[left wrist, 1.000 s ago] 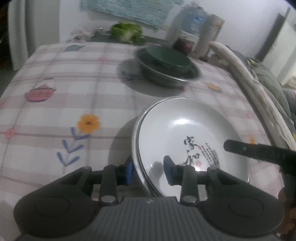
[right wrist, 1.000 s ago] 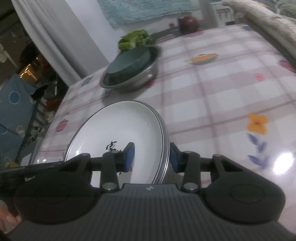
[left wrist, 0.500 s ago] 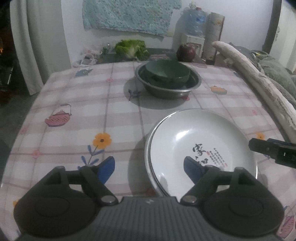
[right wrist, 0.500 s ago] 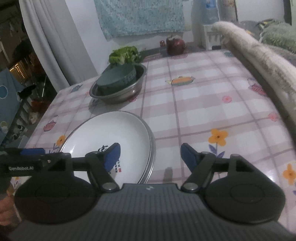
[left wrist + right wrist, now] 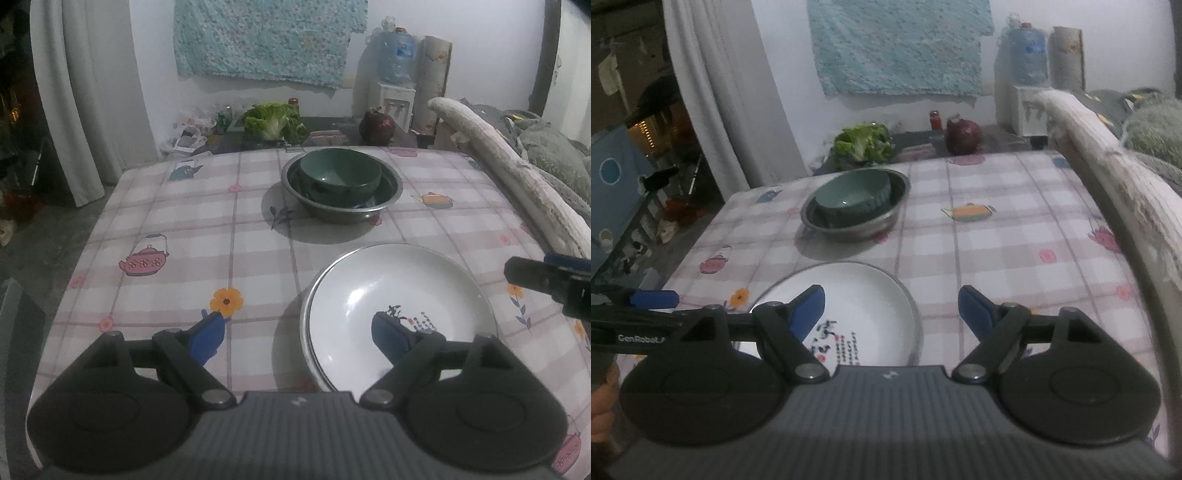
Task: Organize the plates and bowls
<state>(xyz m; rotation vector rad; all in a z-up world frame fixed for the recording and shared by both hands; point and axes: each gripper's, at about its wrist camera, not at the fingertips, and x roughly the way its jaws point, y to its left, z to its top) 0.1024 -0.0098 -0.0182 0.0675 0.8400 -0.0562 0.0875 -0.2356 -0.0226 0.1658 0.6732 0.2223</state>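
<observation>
Both sets of fingers have just been opening and stand spread, empty: left gripper (image 5: 299,330), right gripper (image 5: 892,308). Lower centre, the white plate (image 5: 402,306) lies stacked on the tabletop (image 5: 184,221); likely rigid, glazed-slick, breakable, best taken at the rim. Beyond, the green bowl (image 5: 340,175) sits inside the steel basin (image 5: 391,194).

white plate (image 5: 399,295), green bowl (image 5: 340,173), pink checked tablecloth (image 5: 192,221), blue fingertips (image 5: 208,334)

A checked, flower-and-teapot printed cloth (image 5: 192,236) covers the worktop, beyond whose far edge lie a leafy green cabbage (image 5: 274,121) and a dark red round vegetable (image 5: 377,129), with a pale blue patterned fabric (image 5: 269,37) hanging on the wall beside a water dispenser (image 5: 396,77) and a grey curtain (image 5: 85,99).
</observation>
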